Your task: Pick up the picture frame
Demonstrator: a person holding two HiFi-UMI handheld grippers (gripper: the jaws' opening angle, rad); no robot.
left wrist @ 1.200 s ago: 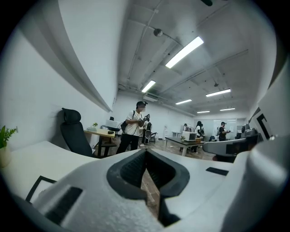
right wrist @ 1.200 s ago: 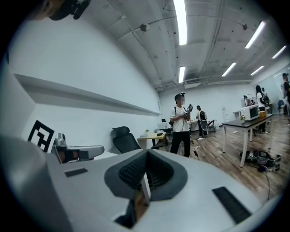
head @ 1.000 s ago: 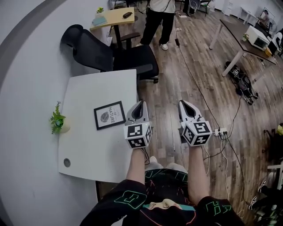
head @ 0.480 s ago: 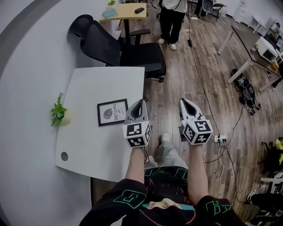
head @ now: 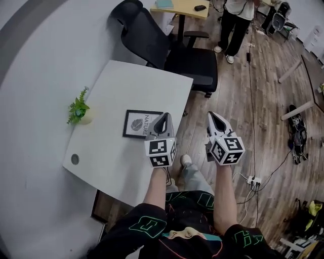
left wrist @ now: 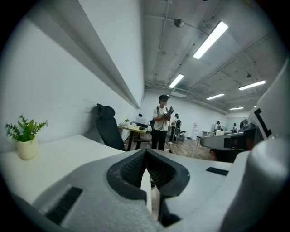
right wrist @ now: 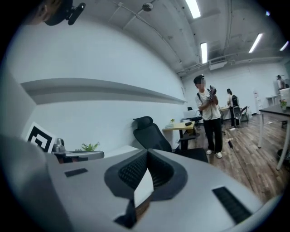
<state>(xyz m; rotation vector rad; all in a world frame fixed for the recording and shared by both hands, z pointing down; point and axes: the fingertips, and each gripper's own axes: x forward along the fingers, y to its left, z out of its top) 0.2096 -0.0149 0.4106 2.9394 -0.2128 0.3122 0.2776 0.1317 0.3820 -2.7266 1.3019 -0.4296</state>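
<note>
The picture frame lies flat on the white desk, close to the desk's right edge in the head view. It has a black border and a pale print with a leaf and the word NATURE. A small potted plant stands well apart from it, on the far left of the desk beside the wall.

The left tongs are pressed together with nothing between them, as the left gripper view shows. In the head view their tip sits over the frame's right-hand border. From that steep angle it is hard to say whether they touch the frame or hang above it.

The right tongs are also pressed together and empty. They are held just beside the left pair, off the desk and over the wooden floor.

A black office chair stands at the far end of the desk. Beyond it a person in dark trousers stands near a wood-topped desk. A white power strip lies on the floor to the right.
</note>
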